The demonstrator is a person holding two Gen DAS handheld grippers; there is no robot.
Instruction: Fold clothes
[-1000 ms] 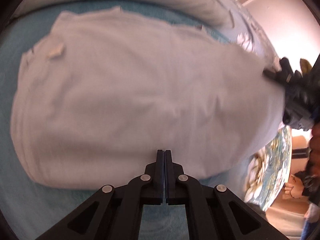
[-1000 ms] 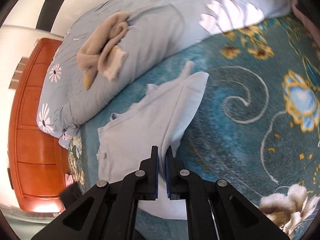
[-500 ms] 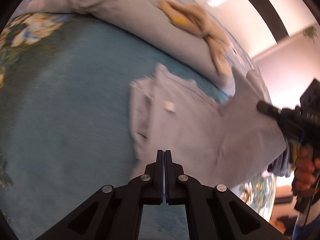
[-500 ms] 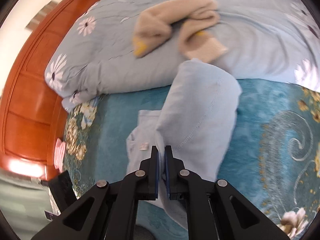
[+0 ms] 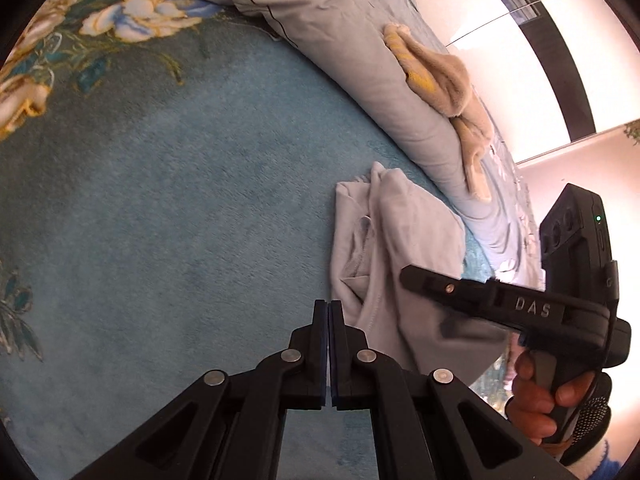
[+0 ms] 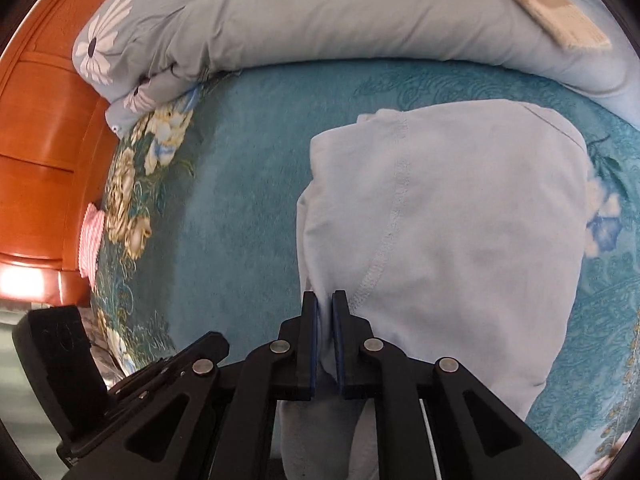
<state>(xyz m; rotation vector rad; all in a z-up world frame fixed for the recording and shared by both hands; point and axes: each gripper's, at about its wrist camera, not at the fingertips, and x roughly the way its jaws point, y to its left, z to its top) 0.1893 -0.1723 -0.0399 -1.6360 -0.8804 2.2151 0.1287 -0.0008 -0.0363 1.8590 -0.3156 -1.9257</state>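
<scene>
Right wrist view: the teal floral plush bedspread [image 6: 240, 208] carries the pale blue cotton garment [image 6: 460, 232], doubled over on itself below the grey-blue daisy-print duvet roll [image 6: 320, 20], probably so that the fold lands flat. The right gripper [image 6: 325, 312] reaches forward low over the bed with its jaws narrowed on the garment's near edge. The left gripper [image 5: 329, 320], jaws pressed together, apparently empty, hangs just beside the cloth.
</scene>
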